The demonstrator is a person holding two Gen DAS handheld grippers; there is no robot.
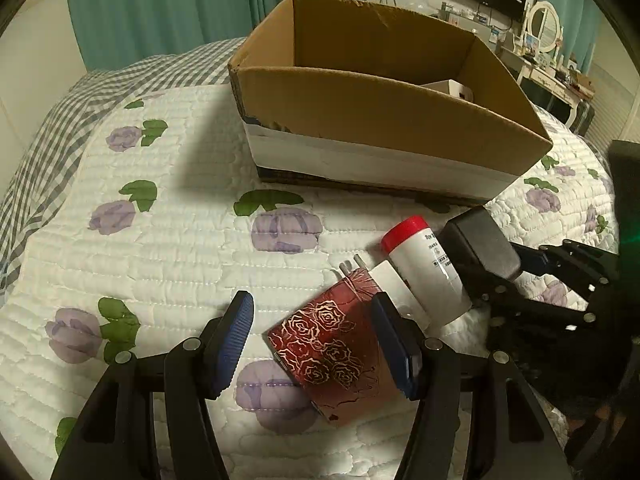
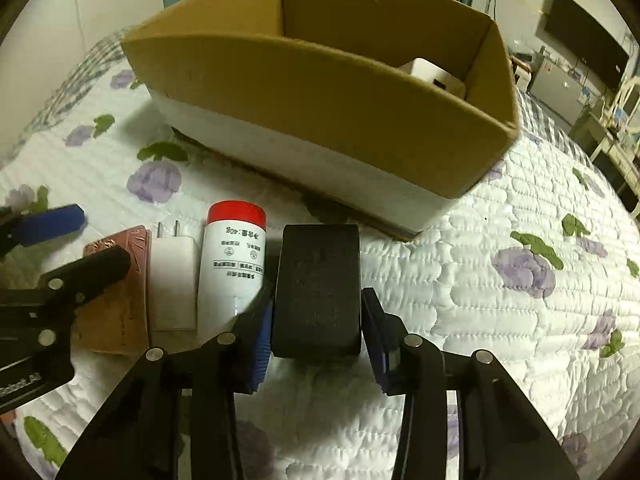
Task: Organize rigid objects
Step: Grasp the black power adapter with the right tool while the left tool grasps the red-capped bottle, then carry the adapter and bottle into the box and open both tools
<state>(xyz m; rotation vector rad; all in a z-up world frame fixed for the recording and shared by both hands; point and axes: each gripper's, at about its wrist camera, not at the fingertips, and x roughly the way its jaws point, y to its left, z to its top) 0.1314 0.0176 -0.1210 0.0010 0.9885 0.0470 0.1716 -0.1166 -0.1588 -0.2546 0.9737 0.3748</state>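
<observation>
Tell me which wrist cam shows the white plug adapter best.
Right wrist. There the white plug adapter lies in near-full view on the quilt, both prongs and its top face clear, between the red patterned box and the red-capped bottle. In the left wrist view only its prongs and a sliver show.
</observation>
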